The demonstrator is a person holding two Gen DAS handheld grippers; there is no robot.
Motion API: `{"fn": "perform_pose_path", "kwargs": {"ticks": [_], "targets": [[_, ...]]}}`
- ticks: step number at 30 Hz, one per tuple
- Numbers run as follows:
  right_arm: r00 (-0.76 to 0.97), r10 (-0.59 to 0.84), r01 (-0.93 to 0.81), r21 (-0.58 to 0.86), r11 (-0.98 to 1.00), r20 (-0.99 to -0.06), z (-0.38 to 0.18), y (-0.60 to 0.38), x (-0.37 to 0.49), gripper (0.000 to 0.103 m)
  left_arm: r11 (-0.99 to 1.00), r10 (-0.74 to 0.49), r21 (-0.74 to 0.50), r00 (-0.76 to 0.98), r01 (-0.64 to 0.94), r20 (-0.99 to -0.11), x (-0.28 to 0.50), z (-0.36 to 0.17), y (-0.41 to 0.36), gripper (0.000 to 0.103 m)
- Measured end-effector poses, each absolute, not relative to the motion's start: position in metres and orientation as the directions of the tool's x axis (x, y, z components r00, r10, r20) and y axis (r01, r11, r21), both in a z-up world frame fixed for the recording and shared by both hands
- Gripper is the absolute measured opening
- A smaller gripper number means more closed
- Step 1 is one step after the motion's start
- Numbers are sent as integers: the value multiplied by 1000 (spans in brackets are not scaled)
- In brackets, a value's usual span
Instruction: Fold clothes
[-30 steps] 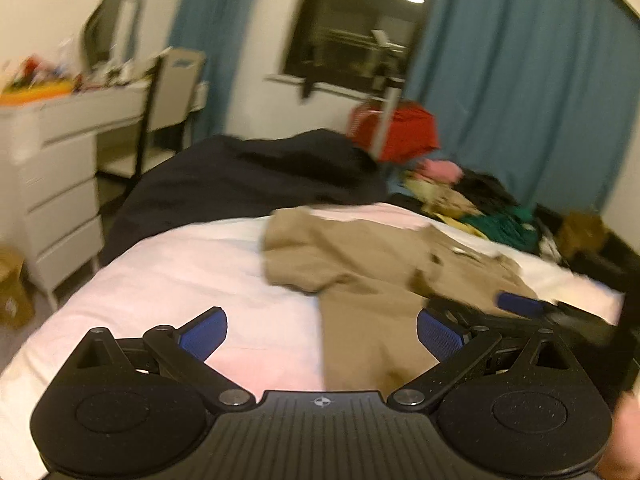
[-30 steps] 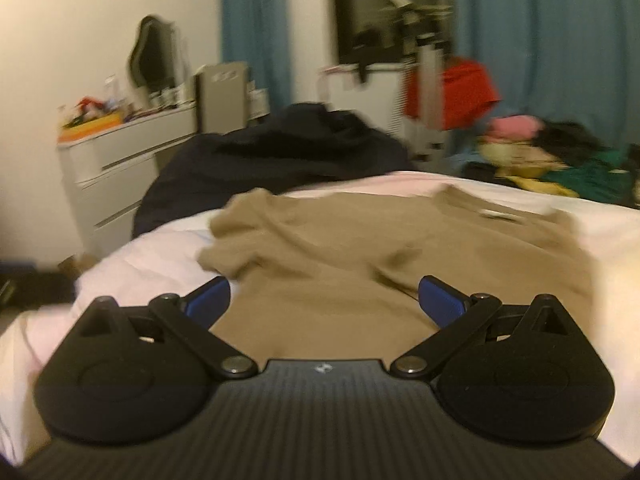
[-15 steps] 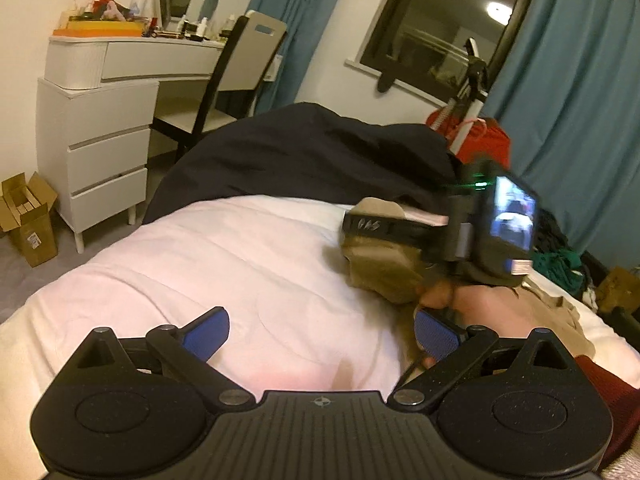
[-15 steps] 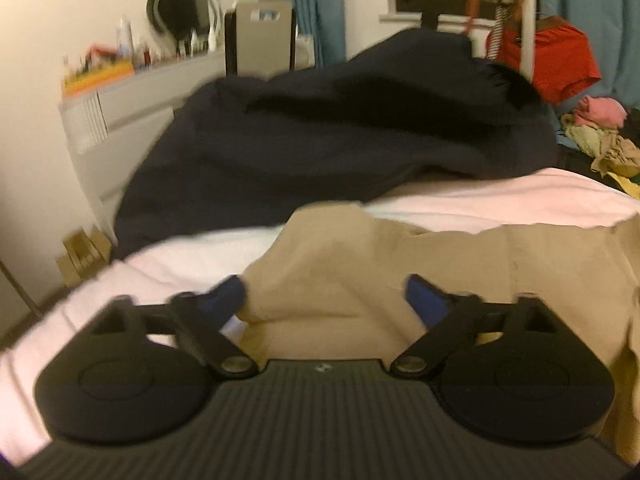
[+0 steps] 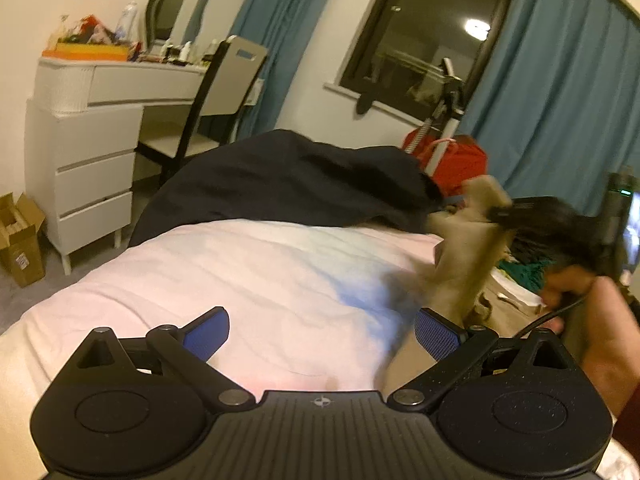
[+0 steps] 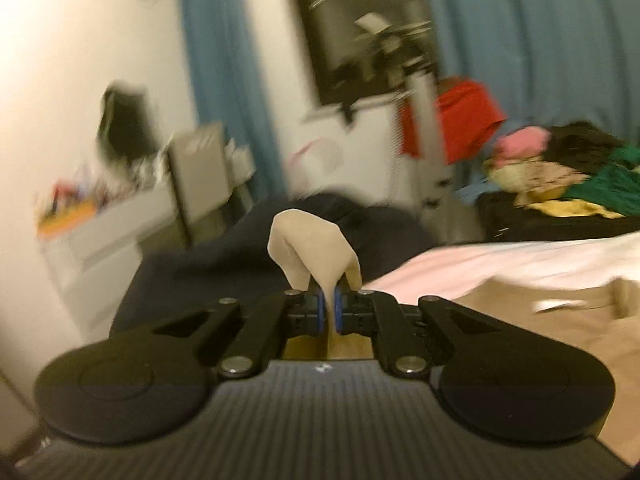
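A tan shirt [image 6: 520,320] lies on the pink bed cover [image 5: 260,272]. My right gripper [image 6: 328,310] is shut on a fold of the shirt's sleeve [image 6: 312,248], which sticks up above the pads. In the left wrist view the right gripper [image 5: 504,212] holds the sleeve [image 5: 468,248] lifted above the bed at the right. My left gripper [image 5: 320,332] is open and empty, low over the bare bed cover, left of the lifted cloth.
A dark navy blanket [image 5: 288,180] is heaped at the far end of the bed. A white dresser [image 5: 88,152] and a chair [image 5: 216,92] stand at the left. A pile of clothes [image 6: 560,176] and a red item [image 6: 460,116] lie at the right.
My right gripper has closed on the shirt's sleeve and lifted it up off the bed. My left gripper stays open over the bed cover.
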State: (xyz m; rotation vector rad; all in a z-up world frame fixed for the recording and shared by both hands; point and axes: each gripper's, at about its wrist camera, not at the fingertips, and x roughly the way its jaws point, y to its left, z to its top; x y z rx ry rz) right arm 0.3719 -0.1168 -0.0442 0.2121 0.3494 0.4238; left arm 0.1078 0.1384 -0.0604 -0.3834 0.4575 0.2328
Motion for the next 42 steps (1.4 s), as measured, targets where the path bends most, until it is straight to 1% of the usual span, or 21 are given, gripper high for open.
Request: {"fn": "perform_pose_path", "kwargs": {"ticks": [3,6,12,14,15,16,17,18,22,26,30,34,37,39,42], "targets": [[894,357,-252,352,901,-272,-47,-178,376,8,919,118,-281,874,-276,-472,109,-61,125,100],[913,268,-120,424,898,-309,-69,-232,382,8,937,103,-247,872,-247,-479,112,-64,112,100],[903,170,12,419,908,-394,-109,-267,387,11,964,87,-177,862,-200,-499,129,-76,92,100],[896,141,49,411,910,-420,-122,-276,389,22,968,80,-165,858,-187,-508,134,-80,86,100],[892,127,68,406,911,-433,-128,-280,390,47,971,73,-160,857,-179,-511,136,-82,84,100],[890,120,74,399,914,-440,-131,-283,390,79,973,67,-156,855,-170,-514,138,-83,82,100],[893,128,51,381,923,-430,-126,-281,385,94,975,61,-152,854,-162,-517,140,-84,79,100],[901,134,24,355,934,-413,-119,-279,376,103,978,57,-144,855,-152,-516,142,-84,77,100],[915,170,-66,278,958,-367,-88,-271,332,103,984,40,-129,860,-122,-508,140,-83,70,100],[924,185,-109,233,966,-334,-64,-262,257,103,985,16,-139,870,-97,-493,132,-78,68,100],[927,192,-123,223,967,-322,-48,-252,179,103,987,9,-136,887,-81,-461,116,-64,68,100],[928,200,-124,246,961,-314,-41,-246,112,103,992,11,-106,892,-67,-452,98,-54,61,100],[934,188,-109,258,960,-305,-41,-247,77,103,992,-17,-121,888,-43,-459,89,-48,54,100],[935,185,-101,274,956,-303,-47,-250,59,103,991,-42,-133,887,-23,-461,83,-43,48,100],[930,184,-97,269,958,-320,-54,-254,47,103,994,-56,-108,898,10,-437,74,-36,33,101]]}}
